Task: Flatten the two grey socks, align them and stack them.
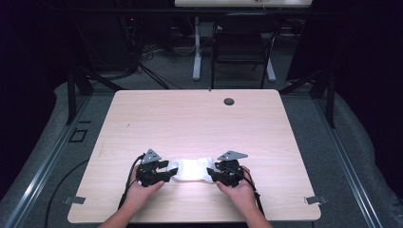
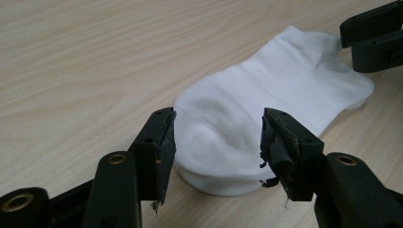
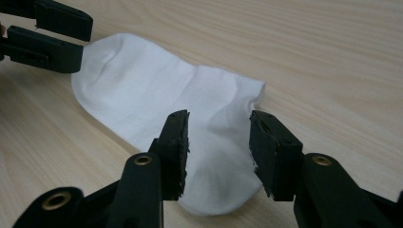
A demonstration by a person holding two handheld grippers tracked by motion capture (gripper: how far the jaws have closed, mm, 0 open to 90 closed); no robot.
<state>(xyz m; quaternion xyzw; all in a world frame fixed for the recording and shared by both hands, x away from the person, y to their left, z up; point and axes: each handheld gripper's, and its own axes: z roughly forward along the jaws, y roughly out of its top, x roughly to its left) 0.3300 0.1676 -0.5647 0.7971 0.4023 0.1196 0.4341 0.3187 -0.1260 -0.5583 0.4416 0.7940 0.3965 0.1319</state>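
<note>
White sock [image 1: 191, 169] lying flat on the wooden table [image 1: 199, 118], near the front edge, stretched between the left gripper [image 1: 165, 171] and the right gripper [image 1: 213, 172]. Risks from here, as a judgement: snagging of the knit on the frayed, torn pad lining [image 2: 273, 156] of the left gripper, causing a dragged or bunched end on withdrawal; a closing pinch taking only the top layer of fabric, causing the sock to open or twist instead of lifting evenly; uneven pull from one side, sliding the sock toward the table edge. Left gripper [image 2: 216, 142]: jaws released and spread wide, one end of the sock between them, pads clear of the fabric on both sides, nothing grasped. Right gripper [image 3: 218, 147]: jaws likewise released and wide apart, straddling the opposite end of the sock, no pad pressing on it. Contact of the lower jaw edges with the table: cannot tell. Sock itself smooth, slightly humped at each end, resting free on the table.
</note>
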